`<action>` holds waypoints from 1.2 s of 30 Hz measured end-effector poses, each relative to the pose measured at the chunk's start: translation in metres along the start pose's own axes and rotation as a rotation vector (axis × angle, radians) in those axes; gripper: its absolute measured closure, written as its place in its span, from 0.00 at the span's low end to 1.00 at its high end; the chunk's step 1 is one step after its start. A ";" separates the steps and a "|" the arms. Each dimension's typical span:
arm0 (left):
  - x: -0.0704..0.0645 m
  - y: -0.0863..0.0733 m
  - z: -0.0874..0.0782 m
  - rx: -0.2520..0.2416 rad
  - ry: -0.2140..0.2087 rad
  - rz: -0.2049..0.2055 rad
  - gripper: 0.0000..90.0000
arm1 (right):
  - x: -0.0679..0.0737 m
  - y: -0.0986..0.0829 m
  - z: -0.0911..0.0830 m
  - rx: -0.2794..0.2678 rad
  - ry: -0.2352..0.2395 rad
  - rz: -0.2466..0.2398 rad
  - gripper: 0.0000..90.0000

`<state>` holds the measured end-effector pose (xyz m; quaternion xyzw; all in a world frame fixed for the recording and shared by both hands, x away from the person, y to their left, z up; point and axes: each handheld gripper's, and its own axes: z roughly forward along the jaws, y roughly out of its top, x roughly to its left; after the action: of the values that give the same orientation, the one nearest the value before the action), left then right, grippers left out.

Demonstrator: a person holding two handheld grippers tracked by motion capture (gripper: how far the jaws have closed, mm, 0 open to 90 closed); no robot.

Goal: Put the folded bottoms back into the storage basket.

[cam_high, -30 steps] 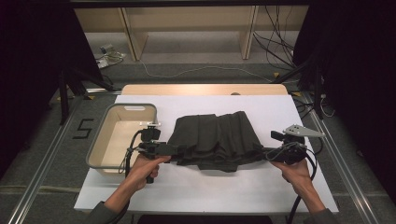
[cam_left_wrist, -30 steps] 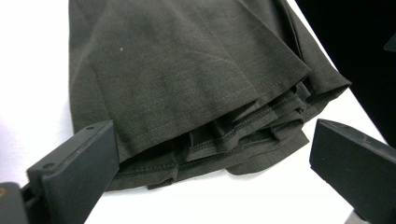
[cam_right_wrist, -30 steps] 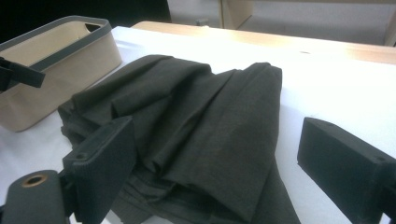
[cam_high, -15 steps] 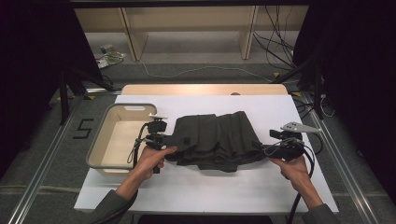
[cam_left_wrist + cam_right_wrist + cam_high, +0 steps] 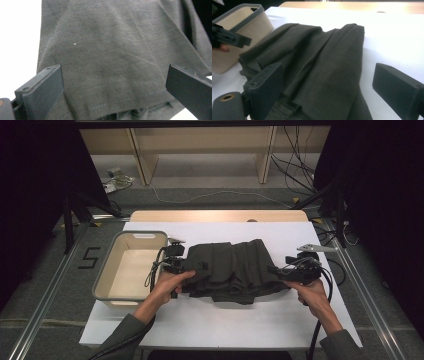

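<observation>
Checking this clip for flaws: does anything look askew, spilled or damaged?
Nothing is spilled or damaged. The dark garment lies bunched in uneven folds on the white table, beside the bin. Both grippers, left and right, are open at its ends.

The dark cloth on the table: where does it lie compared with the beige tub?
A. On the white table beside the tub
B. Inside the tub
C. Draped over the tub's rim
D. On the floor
A. The dark cloth lies bunched on the white table, just to the side of the tub, whose inside is bare; the left gripper and right gripper sit at the cloth's two ends.
</observation>
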<state>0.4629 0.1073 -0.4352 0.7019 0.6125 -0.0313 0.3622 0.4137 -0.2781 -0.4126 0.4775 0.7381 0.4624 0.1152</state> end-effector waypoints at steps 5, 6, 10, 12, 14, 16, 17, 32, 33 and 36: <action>0.001 0.006 0.008 0.011 0.043 -0.019 0.00 | -0.010 0.009 0.014 0.058 0.026 0.056 0.11; 0.001 0.009 0.010 0.010 0.077 -0.016 0.00 | -0.011 0.010 0.016 0.070 0.024 0.055 0.11; 0.006 0.013 0.013 0.020 0.102 -0.046 0.00 | -0.016 0.012 0.023 0.080 0.021 0.063 0.11; 0.010 0.014 0.016 0.029 0.111 -0.055 0.00 | -0.018 0.012 0.026 0.086 0.017 0.065 0.11; 0.010 0.012 0.022 0.044 0.134 -0.058 0.00 | -0.020 0.013 0.028 0.087 0.015 0.064 0.11; 0.011 0.011 0.026 0.053 0.144 -0.055 0.00 | -0.021 0.013 0.030 0.091 0.010 0.067 0.11; 0.011 0.011 0.026 0.053 0.144 -0.055 0.00 | -0.022 0.013 0.031 0.093 0.008 0.069 0.11; 0.025 0.010 0.040 0.108 0.134 -0.127 0.00 | -0.026 0.015 0.049 0.148 0.003 0.083 0.11; 0.025 0.010 0.040 0.108 0.134 -0.127 0.00 | -0.026 0.015 0.050 0.151 0.005 0.083 0.11; 0.025 0.008 0.040 0.121 0.078 -0.134 0.00 | -0.026 0.015 0.053 0.164 0.002 0.086 0.11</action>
<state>0.4919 0.1070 -0.4731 0.6806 0.6688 -0.0648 0.2922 0.4684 -0.2673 -0.4368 0.5162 0.7523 0.4057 0.0548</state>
